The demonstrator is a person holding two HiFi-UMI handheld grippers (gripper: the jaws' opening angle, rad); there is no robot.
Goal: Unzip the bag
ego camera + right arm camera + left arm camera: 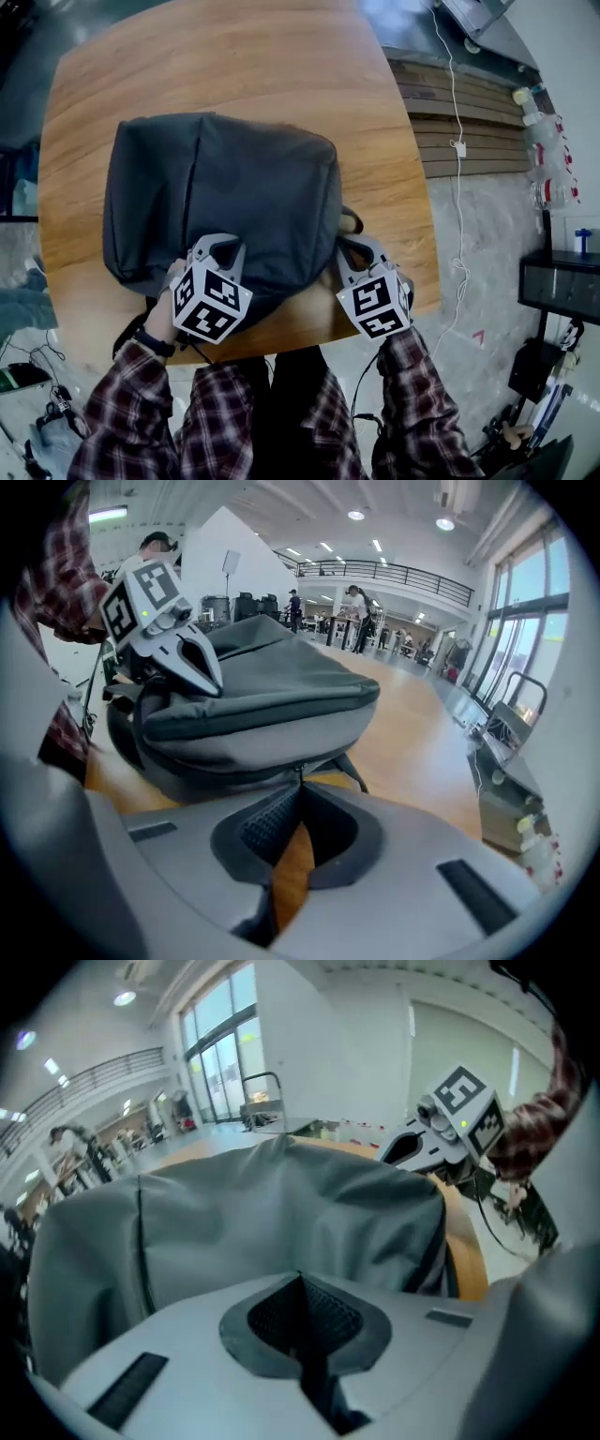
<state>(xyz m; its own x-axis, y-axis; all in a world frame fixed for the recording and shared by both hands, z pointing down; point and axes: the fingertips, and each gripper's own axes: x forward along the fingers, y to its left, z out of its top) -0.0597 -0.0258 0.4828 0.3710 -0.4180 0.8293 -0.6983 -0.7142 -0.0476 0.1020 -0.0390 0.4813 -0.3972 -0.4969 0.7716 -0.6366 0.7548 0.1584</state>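
Both grippers being held at near edge of bag [220, 197], which is lying on round worktop [234, 66]. Left gripper [299, 1275]: jaws being pressed shut against bag cloth. Right gripper [300, 782]: jaws being closed on small tab at seam, likely zip pull [298, 768]. Step judged: grip being taken. Next: steady draw along seam being called for. Strap [351, 767] lying just beside path.

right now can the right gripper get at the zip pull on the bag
Probably yes. The right gripper has its jaws together, with the tips right at the zip pull on the bag, and nothing lies between. Whether they actually pinch the pull is not clear.
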